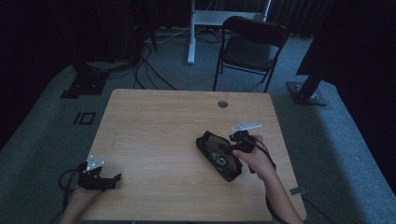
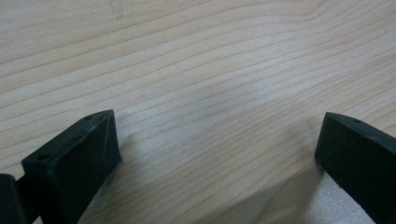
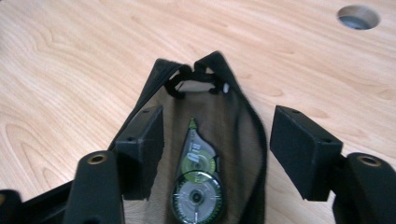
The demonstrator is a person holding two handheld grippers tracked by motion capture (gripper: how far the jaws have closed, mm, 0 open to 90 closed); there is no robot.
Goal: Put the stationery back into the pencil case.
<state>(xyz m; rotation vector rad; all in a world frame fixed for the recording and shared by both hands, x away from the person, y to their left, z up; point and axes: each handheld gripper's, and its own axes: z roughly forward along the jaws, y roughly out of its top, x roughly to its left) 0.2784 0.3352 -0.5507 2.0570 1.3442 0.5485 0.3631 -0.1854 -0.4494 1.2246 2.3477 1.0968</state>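
Right tool (image 3: 217,144) spread over an open black pouch (image 1: 219,156) holding a tape roller (image 3: 196,186).

The pouch lies on the desk (image 1: 163,135), right of centre, its mouth gaping; the green-and-clear roller rests inside, tip pointing away. The right tool's jaws stand apart, one over the pouch's edge, the other outside it, gripping nothing. The left tool (image 2: 217,144) sits at the desk's near left corner, jaws wide over bare wood.
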